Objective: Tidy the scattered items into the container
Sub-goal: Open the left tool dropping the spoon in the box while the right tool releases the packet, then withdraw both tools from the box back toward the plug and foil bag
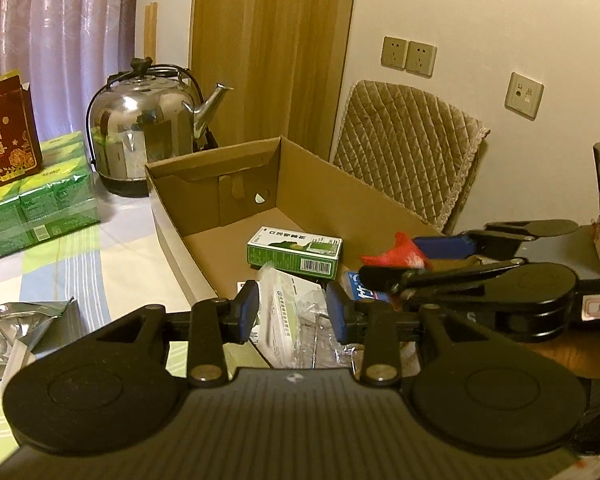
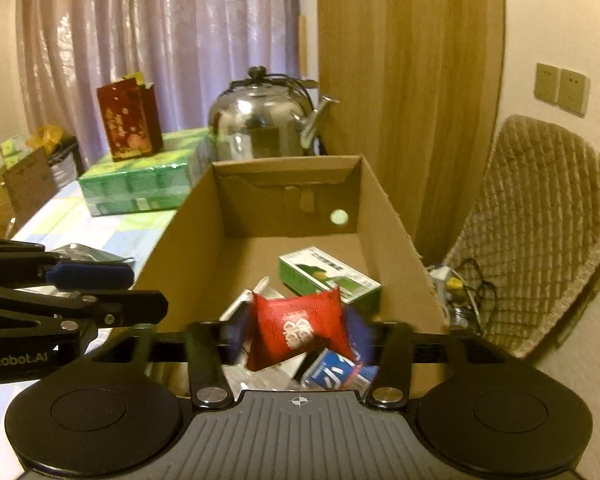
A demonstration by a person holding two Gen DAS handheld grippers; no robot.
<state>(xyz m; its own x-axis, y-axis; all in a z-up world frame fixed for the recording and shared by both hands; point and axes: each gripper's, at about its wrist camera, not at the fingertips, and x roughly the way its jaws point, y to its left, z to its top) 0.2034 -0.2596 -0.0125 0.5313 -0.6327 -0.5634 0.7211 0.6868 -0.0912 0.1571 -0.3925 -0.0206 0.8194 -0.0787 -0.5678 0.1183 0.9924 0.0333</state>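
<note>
The right tongs (image 2: pixel 296 334) are blurred at the pads, and their body cuts off the near end of the cardboard box (image 2: pixel 392 216). A clear plastic bag (image 1: pixel 296 320) and a blue-white box (image 2: pixel 336 372) beneath them are only partly visible. Beyond them a green box (image 2: pixel 328 276) lies on the box floor, and a steel kettle (image 2: pixel 264 120) stands behind the far wall. The right tongs pinch a red sachet (image 2: pixel 296 328) over the box. The left tongs (image 1: pixel 293 312) are spread, holding nothing, above the plastic bag at the box's near end on the desk (image 1: pixel 112 264).
</note>
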